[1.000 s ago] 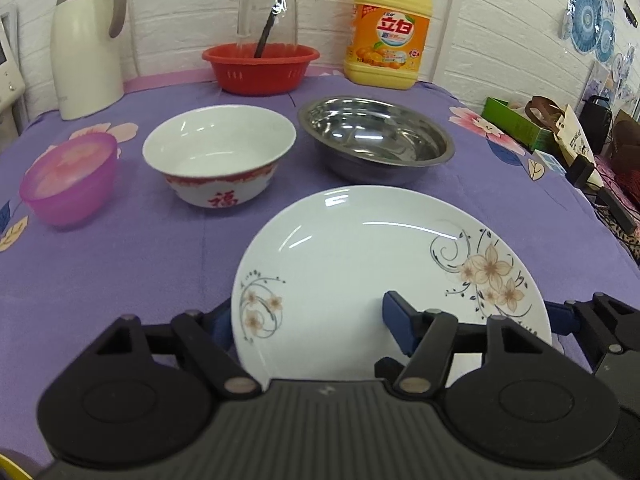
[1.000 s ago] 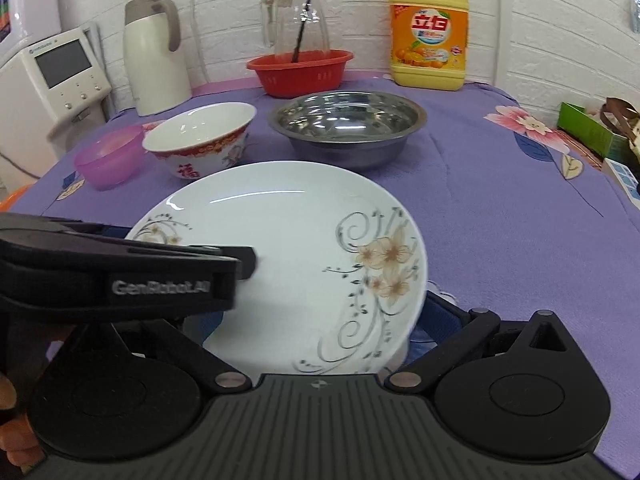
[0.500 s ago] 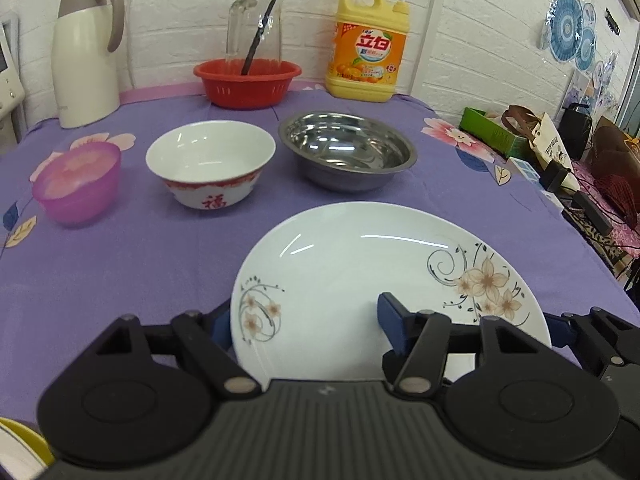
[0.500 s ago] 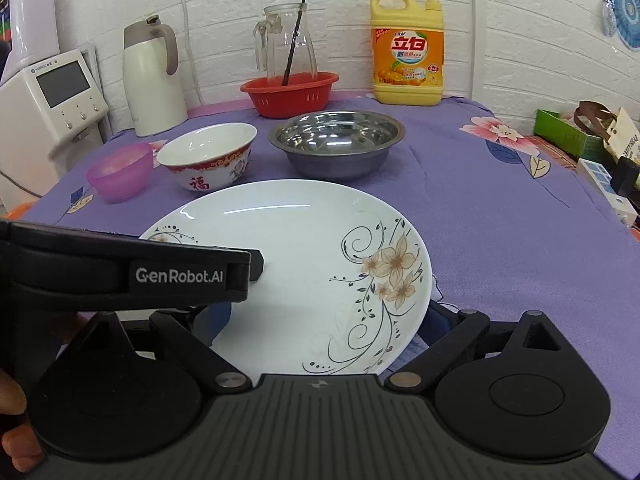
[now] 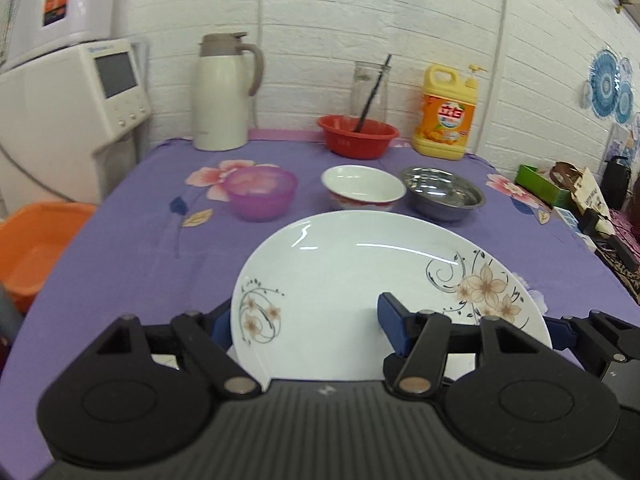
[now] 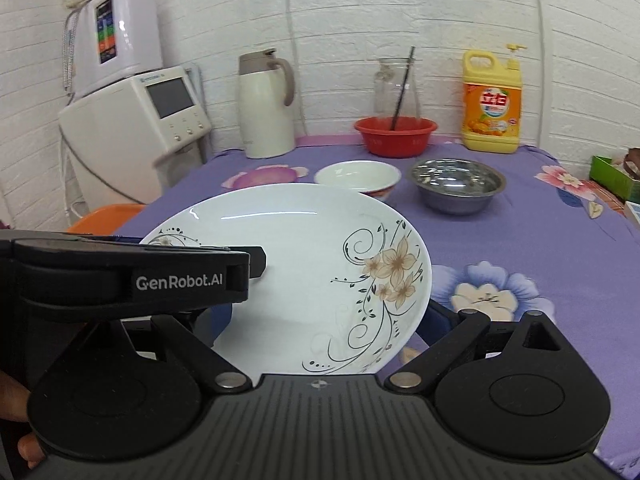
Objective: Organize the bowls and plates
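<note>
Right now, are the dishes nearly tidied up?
Not yet; nothing looks stacked. Both tools, left and right, hold the white flowered plate. Still sitting apart on the purple tablecloth: pink plastic bowl, white bowl with red trim, shiny steel bowl.

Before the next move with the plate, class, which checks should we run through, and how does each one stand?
1. Left gripper grips the plate: one finger lies over it, one under. Ok.
2. Right gripper grips the plate: its fingers are mostly hidden behind the plate. Cannot tell.
3. Plate is empty. Ok.
4. White bowl, metal bowl and purple bowl stand upright on the table. Ok.
5. Place for the plate: nothing in view marks one. Cannot tell.
</note>
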The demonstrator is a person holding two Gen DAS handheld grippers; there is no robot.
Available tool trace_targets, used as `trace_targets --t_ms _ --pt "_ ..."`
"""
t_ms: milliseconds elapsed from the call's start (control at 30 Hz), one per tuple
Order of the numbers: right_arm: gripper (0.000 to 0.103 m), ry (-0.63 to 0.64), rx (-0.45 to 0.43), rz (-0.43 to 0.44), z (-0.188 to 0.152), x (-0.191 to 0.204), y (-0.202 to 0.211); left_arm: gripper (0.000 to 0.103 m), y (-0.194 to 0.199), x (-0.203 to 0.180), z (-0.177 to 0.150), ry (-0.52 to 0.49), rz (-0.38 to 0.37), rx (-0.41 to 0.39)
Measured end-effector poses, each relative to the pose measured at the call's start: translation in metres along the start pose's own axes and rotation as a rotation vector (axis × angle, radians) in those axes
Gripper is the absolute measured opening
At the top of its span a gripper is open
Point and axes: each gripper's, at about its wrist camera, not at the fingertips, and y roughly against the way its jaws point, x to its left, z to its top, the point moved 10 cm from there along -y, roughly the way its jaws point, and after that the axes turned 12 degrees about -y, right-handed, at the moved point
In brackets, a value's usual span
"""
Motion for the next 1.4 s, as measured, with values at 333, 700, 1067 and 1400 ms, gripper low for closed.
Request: trace_targets --t_ms 333,700,1067,1400 --pt "0.103 0.117 0.101 0.134 -0.050 0.093 -0.012 0.060 0.036 0.082 -0.071 0.164 0.089 0.060" --pt "0.103 0.123 0.166 0.110 -0.071 0.091 -0.025 0.069 0.027 0.083 -0.080 0.212 -0.002 0.043" --pt "0.103 0.076 0.120 0.086 -0.055 0.069 -0.019 0.073 0.036 0.087 -0.076 0.205 -0.001 0.062" --pt "0.103 0.073 0.173 0.079 -0.068 0.060 -0.027 0.076 0.014 0.083 -0.089 0.025 0.029 0.161"
